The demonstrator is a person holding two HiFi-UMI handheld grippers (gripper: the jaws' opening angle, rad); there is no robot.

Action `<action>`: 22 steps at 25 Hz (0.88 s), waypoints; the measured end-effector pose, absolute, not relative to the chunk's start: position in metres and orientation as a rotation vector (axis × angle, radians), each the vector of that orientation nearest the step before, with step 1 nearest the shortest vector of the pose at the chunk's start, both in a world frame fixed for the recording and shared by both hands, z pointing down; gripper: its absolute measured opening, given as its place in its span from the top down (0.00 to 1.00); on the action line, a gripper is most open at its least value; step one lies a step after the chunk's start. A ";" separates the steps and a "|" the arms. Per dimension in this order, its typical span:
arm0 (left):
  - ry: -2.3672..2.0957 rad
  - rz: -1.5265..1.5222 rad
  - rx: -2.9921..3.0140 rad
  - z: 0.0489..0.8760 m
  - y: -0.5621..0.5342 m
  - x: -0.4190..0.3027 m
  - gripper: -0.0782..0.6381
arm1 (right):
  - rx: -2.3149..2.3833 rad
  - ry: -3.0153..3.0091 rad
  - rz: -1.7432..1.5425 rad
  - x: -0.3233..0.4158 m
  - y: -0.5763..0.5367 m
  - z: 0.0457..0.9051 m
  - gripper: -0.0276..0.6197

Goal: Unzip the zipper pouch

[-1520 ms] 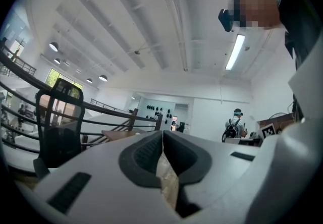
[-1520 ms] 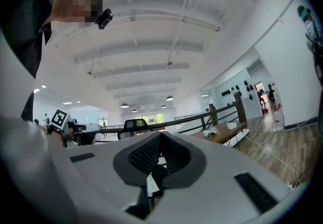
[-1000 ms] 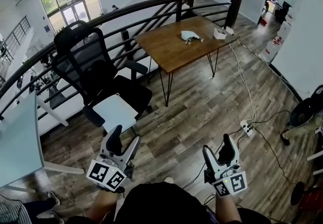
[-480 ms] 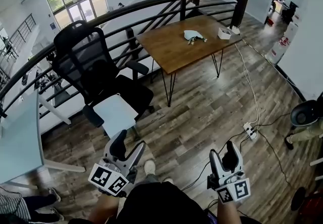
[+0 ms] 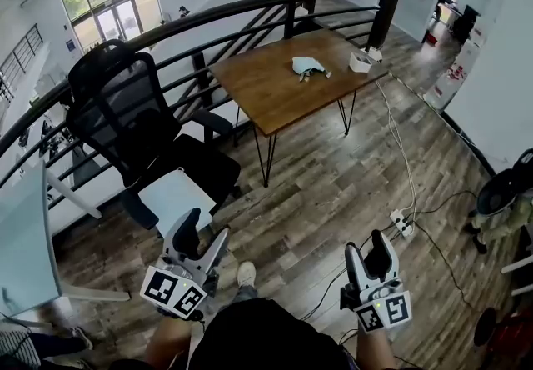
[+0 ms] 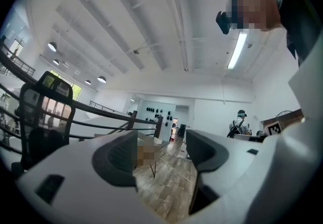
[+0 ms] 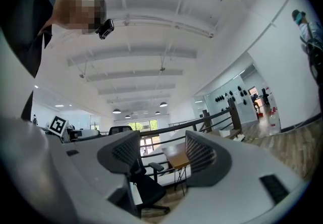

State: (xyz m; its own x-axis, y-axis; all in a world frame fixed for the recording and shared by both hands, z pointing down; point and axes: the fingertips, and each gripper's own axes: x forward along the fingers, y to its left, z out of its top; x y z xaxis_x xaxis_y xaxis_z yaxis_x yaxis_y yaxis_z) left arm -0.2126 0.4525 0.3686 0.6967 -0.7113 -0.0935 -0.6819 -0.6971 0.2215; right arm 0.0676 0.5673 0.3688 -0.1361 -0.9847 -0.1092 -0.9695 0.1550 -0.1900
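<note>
Two claws sit low in the head view: the left claw [image 5: 206, 231] at lower left of the frame, the right claw [image 5: 367, 250] at lower right, both over the wooden floor [image 5: 333, 168]. The zipper pouch [image 5: 306, 65] lies well apart from them on the wooden surface [image 5: 266, 93] at upper centre, with a small white box [image 5: 360, 62] near it to the right. A black office chair [image 5: 125, 110] stands at the left, near the surface.

In the left gripper view the left claw is released, its jaws apart with only floorboards showing between them.

In the right gripper view the right claw is released as well. Its jaws have just been closing a little, with nothing between them, and the chair and surface show far beyond.
</note>
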 end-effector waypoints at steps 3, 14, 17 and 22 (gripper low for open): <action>-1.107 -0.278 2.762 0.360 0.421 -0.211 0.47 | -1.906 2.223 -0.098 0.060 0.532 0.361 0.53; -1.028 -0.309 2.808 0.350 0.310 -0.210 0.47 | -1.947 2.200 -0.062 0.049 0.428 0.348 0.55; -0.988 -0.297 2.803 0.354 0.287 -0.206 0.47 | -1.965 2.184 -0.077 0.047 0.407 0.349 0.55; -0.973 -0.288 2.806 0.353 0.262 -0.197 0.47 | -1.960 2.149 -0.097 0.050 0.385 0.347 0.57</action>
State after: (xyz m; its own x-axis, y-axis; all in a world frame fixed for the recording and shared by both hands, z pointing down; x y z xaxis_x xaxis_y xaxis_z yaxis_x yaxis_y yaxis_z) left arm -0.1966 0.2620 0.3529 0.7700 -0.6248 -0.1294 -0.5945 -0.7761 0.2104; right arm 0.0498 0.3850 0.3472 -0.0780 -0.9890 -0.1253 -0.9738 0.1025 -0.2031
